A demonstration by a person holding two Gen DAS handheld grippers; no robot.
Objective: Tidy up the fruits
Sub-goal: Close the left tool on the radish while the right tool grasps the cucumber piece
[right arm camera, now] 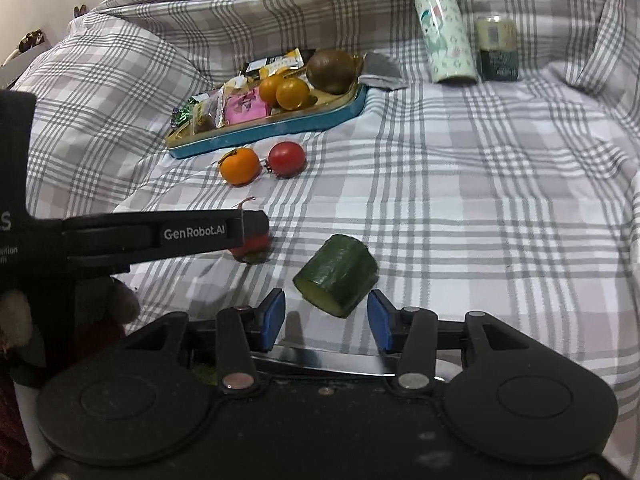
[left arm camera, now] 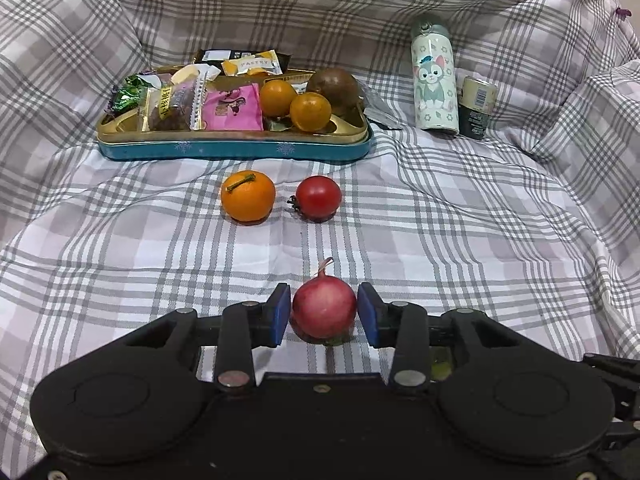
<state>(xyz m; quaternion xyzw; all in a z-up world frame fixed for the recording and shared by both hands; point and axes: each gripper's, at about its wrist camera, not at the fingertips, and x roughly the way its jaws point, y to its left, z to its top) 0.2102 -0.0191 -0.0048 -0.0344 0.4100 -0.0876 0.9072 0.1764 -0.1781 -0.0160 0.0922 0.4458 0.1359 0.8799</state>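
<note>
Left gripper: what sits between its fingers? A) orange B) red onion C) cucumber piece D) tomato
B: the red onion lies on the cloth between the open blue pads of the left gripper, with a gap showing at each side.

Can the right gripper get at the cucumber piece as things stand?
Probably yes. The right gripper is open, and the cucumber piece lies on the cloth just ahead of its fingertips, roughly centred. Nothing sits between them; the left gripper is off to the side.
</note>
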